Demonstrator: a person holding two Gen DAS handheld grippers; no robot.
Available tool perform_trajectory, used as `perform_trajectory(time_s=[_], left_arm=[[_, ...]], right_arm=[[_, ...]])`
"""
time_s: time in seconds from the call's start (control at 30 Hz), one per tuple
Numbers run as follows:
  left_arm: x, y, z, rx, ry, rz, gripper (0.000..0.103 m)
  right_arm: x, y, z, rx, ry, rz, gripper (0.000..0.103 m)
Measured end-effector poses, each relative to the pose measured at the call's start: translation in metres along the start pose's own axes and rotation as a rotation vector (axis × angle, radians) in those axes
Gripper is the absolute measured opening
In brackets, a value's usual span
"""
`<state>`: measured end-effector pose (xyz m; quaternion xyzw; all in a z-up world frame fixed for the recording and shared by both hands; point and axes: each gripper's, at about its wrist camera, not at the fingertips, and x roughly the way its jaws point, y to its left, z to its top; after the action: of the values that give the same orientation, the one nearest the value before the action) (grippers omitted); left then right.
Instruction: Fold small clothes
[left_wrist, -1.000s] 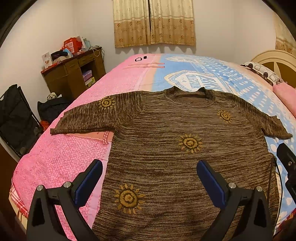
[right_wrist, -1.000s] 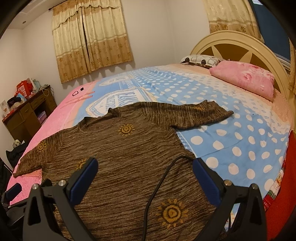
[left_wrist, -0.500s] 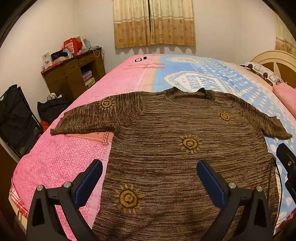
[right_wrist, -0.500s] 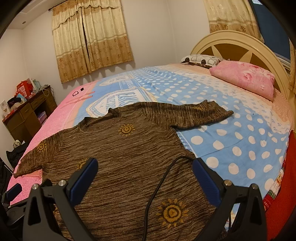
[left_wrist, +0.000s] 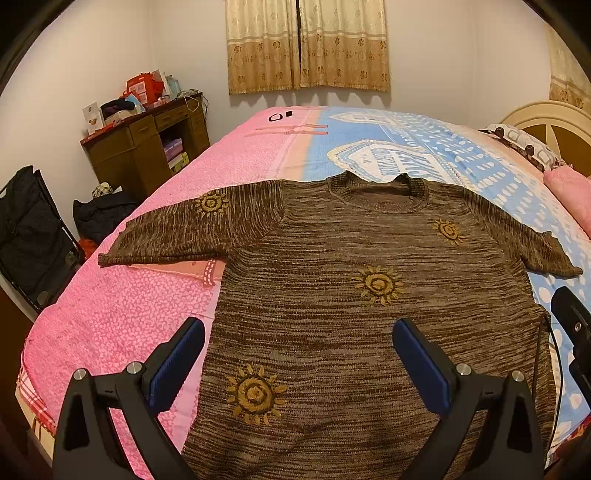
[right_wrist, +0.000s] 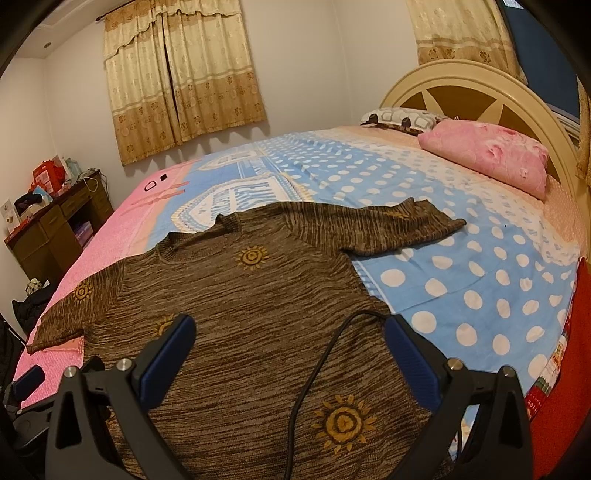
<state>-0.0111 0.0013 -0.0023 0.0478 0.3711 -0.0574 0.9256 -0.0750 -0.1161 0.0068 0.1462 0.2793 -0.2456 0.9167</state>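
Observation:
A brown knit short-sleeved sweater (left_wrist: 332, 314) with yellow sun motifs lies spread flat, front up, both sleeves out, on the bed (left_wrist: 122, 314); it also shows in the right wrist view (right_wrist: 240, 314). My left gripper (left_wrist: 298, 332) is open and empty, held above the sweater's lower left part. My right gripper (right_wrist: 290, 328) is open and empty above the lower right part. A black cable (right_wrist: 317, 365) lies across the sweater between the right gripper's fingers. The right gripper's body shows at the right edge of the left wrist view (left_wrist: 572, 325).
The bed cover is pink on the left and blue with white dots (right_wrist: 461, 280) on the right. A pink pillow (right_wrist: 487, 155) and the headboard (right_wrist: 461, 81) are at the right. A wooden desk (left_wrist: 147, 147) and dark bags (left_wrist: 33, 229) stand left of the bed.

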Motion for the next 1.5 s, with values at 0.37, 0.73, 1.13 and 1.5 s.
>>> perform_trajectory(time_s=[0.37,0.73,1.13,1.5], left_arm=[[0.001,0.001,-0.001,0.005,0.001,-0.001,0.102],[0.006,-0.001,-0.001,0.013,0.008,-0.003,0.102],[0.026,-0.003,-0.002,0.016,0.047,-0.006,0.102],[0.042,-0.007,0.004,0.027,0.07,-0.011,0.102]], right_arm=[[0.001,0.0,-0.001,0.004,0.004,0.001,0.103],[0.004,-0.002,-0.001,0.001,0.004,0.006,0.103],[0.024,-0.008,0.0,0.012,0.048,-0.004,0.103],[0.04,-0.012,0.002,0.014,0.079,-0.013,0.103]])
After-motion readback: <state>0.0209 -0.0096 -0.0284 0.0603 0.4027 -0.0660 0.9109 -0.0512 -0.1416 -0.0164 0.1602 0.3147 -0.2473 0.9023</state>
